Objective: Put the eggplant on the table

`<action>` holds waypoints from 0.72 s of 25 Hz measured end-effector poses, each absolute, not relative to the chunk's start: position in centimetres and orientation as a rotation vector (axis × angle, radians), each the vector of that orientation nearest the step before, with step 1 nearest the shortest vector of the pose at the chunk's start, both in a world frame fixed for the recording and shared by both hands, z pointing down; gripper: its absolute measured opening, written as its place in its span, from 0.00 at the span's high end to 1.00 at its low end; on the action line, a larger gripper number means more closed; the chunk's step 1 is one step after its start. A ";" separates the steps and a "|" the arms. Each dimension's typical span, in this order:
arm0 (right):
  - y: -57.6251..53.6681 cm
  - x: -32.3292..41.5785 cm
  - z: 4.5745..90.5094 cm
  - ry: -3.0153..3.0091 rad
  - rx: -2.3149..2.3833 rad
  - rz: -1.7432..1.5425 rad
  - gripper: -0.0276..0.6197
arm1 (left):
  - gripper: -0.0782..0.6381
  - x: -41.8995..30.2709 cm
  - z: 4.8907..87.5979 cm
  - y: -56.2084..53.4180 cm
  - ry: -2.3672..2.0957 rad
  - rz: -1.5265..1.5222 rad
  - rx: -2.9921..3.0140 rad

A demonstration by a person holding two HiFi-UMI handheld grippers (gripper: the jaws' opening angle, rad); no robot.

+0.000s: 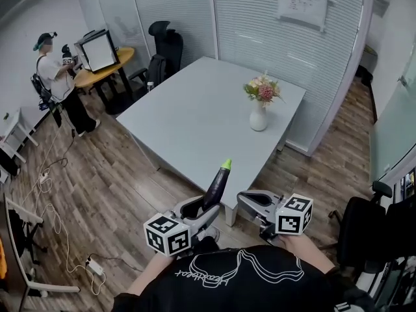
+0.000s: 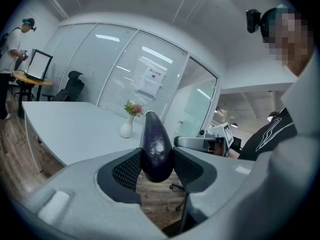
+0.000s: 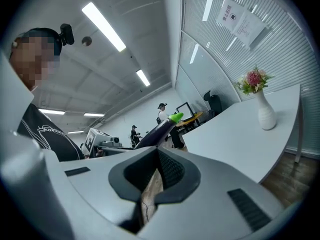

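A dark purple eggplant point(image 1: 216, 186) with a green stem stands tilted in my left gripper point(image 1: 200, 210), stem end up and toward the near corner of the grey table point(image 1: 195, 116). In the left gripper view both pads press the eggplant point(image 2: 156, 146) at its thick end, so the left gripper point(image 2: 156, 170) is shut on it. My right gripper point(image 1: 250, 200) sits just to the right, apart from the eggplant. The right gripper view shows the right gripper point(image 3: 159, 176) with its pads nearly together and nothing between them. The eggplant point(image 3: 157, 128) shows beyond them at the left.
A white vase of flowers point(image 1: 259, 116) stands on the table's right side. A person point(image 1: 55, 77) works at a round desk at the far left. An office chair point(image 1: 166, 44) is behind the table, another point(image 1: 364, 229) at my right. Cables point(image 1: 58, 226) lie on the wooden floor.
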State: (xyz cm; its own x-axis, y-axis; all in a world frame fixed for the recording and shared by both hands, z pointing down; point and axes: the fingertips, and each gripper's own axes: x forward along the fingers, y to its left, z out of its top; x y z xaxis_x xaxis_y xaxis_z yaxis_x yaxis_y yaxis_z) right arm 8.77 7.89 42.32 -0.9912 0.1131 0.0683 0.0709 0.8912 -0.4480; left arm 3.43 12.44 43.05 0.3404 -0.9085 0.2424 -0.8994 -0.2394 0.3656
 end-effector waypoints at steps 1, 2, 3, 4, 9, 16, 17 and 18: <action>7.2 8.0 42.3 -2.963 -0.131 0.707 0.94 | 0.60 2.6 43.0 11.7 -1.576 -0.027 2.175; 6.5 7.3 42.3 -2.959 -0.116 0.715 0.94 | 0.60 1.7 42.9 11.0 -1.567 -0.029 2.179; 5.8 6.6 42.2 -2.955 -0.101 0.720 0.94 | 0.60 0.9 42.8 10.2 -1.557 -0.031 2.184; 5.1 5.8 42.1 -2.952 -0.087 0.721 0.94 | 0.60 0.0 42.6 9.4 -1.547 -0.032 2.189; 1.6 1.8 41.7 -2.948 -0.018 0.736 0.94 | 0.60 -4.4 42.6 5.5 -1.493 -0.026 2.201; -2.8 -2.5 42.2 -2.934 0.070 0.775 0.94 | 0.60 -8.8 42.8 0.4 -1.411 -0.010 2.232; -3.4 -3.0 42.2 -2.931 0.086 0.778 0.94 | 0.60 -9.3 42.8 -0.3 -1.400 -0.007 2.236; -4.0 -3.5 42.2 -2.928 0.100 0.782 0.94 | 0.60 -9.8 42.9 -0.9 -1.389 -0.005 2.238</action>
State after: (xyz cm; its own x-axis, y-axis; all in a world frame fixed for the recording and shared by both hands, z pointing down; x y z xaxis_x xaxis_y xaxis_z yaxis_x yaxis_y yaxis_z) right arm -3.49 -4.02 42.24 -0.9918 -0.0352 0.1228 -0.0917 0.8653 -0.4928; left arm -9.84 -0.93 42.86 0.4786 -0.8406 0.2536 -0.8388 -0.3524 0.4149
